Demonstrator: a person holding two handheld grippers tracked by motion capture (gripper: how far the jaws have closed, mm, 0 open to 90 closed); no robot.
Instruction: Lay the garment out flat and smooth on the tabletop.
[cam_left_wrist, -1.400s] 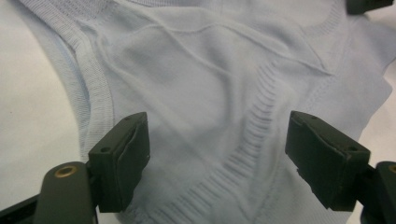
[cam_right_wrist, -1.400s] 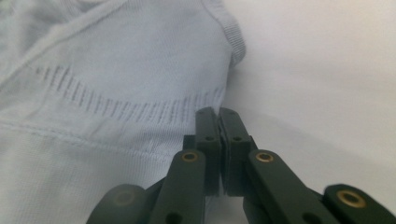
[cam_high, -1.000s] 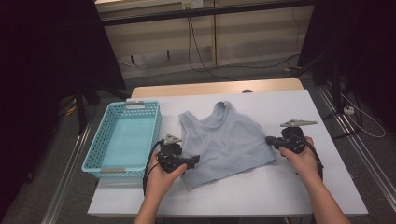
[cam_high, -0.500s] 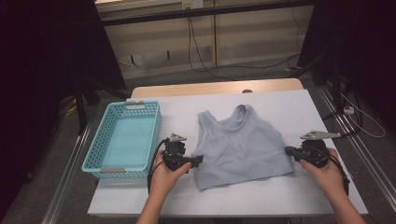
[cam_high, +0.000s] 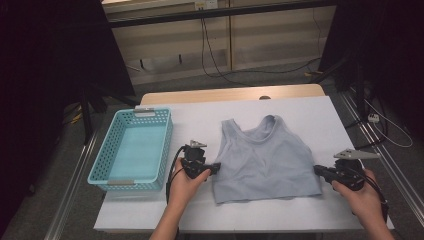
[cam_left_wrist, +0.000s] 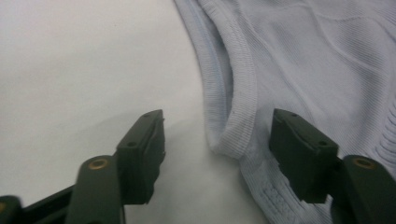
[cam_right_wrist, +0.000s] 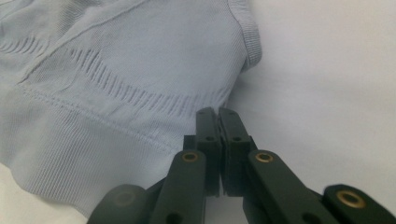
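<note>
A pale blue ribbed tank top (cam_high: 265, 160) lies flat on the white table (cam_high: 310, 110), neck away from the person and hem toward them, to the right of a turquoise basket (cam_high: 131, 148) that stands empty and well apart from it. At the top's left side, just below the armhole, the left gripper (cam_high: 216, 167) straddles the rolled edge: its jaws have just been closing, and in the left gripper view the folded binding (cam_left_wrist: 238, 116) sits between the pads (cam_left_wrist: 299, 158) with a gap on either side, not yet pinched. At the top's right side seam the right gripper (cam_high: 320, 173) is closed tight, its tips at the very edge of the cloth; whether any fabric is caught between them cannot be made out. The knit looks light, limp and stretchy, likely to sag and bunch when lifted. The thicker hem band and armhole binding seem the surest places to grip.
</note>
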